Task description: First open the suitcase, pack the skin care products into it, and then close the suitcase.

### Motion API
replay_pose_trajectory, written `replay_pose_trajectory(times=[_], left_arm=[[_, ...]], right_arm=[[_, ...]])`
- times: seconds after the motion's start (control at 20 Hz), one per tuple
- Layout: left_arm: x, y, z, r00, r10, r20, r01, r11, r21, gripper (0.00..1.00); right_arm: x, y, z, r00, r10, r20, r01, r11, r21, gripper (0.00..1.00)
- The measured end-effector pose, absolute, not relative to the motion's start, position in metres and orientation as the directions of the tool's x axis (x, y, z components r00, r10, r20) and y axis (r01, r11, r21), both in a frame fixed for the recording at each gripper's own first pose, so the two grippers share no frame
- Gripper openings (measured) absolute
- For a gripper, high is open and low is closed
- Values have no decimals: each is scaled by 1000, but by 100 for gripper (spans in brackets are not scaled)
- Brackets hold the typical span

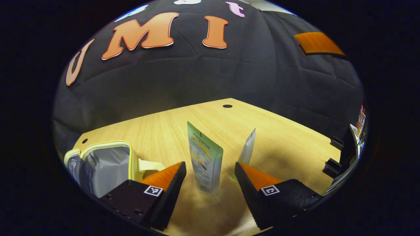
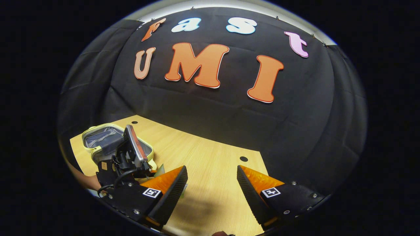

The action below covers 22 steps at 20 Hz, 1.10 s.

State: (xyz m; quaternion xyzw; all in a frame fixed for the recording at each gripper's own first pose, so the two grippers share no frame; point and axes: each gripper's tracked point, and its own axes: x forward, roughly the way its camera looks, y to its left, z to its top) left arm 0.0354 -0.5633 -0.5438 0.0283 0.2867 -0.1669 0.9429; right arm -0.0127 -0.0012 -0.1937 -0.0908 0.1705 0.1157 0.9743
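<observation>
A green and white skin care tube (image 1: 204, 157) stands upright on the wooden table (image 1: 183, 127), between the fingers of my left gripper (image 1: 209, 165); the jaws are wide open and do not touch it. A white tube (image 1: 248, 149) stands just behind the right-hand finger. The small suitcase (image 1: 110, 164), yellow-trimmed with grey lining, lies open at the left. In the right gripper view, my right gripper (image 2: 211, 168) hangs open over bare table with nothing in it. The left gripper's body (image 2: 129, 157) shows in front of the open suitcase (image 2: 101, 136).
Two black brackets (image 1: 333, 167) sit at the table's right edge, with some coloured items (image 1: 360, 123) beyond. Small dark holes (image 1: 227, 106) mark the tabletop near the back. The black booth wall closes off the far side of the table.
</observation>
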Motion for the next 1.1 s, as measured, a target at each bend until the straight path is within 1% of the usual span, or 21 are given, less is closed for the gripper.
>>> replay_pose_trajectory(times=[0.15,0.2,0.25,0.3,0.35,0.5,0.65,0.7,0.8,0.95,1.1], left_arm=[[41,-568,-550,778,-295,-554,328,944,-41,89],[42,-565,-552,778,-284,-560,319,947,-37,82],[43,-560,-554,777,-266,-570,304,952,-30,64],[39,-558,-547,781,-276,-561,310,950,-36,46],[44,-558,-552,774,-270,-573,308,951,-32,46],[41,-552,-538,779,-259,-571,283,958,-48,34],[47,-540,-503,807,-241,-538,240,968,-74,34],[51,-533,-485,822,-232,-520,225,971,-78,32],[51,-527,-466,835,-221,-504,209,975,-80,34],[48,-513,-427,860,-191,-473,183,981,-65,34],[42,-493,-406,872,-143,-469,141,989,-38,34]], right_arm=[[-11,-8,-194,918,183,-352,-239,964,-121,96],[-12,-10,-194,918,180,-353,-236,964,-120,96],[-11,-11,-195,919,178,-352,-233,965,-122,96],[-12,-15,-197,920,172,-353,-229,965,-125,96],[-12,-16,-199,919,172,-355,-228,966,-123,96],[-11,-19,-211,912,176,-371,-228,968,-103,96],[-14,-17,-232,896,197,-399,-252,963,-91,96],[-14,-13,-241,886,214,-411,-271,959,-85,96],[-14,-5,-256,868,246,-430,-304,950,-70,96],[-15,13,-288,827,306,-472,-366,930,-38,96],[-15,30,-322,774,349,-528,-420,908,-15,96]])
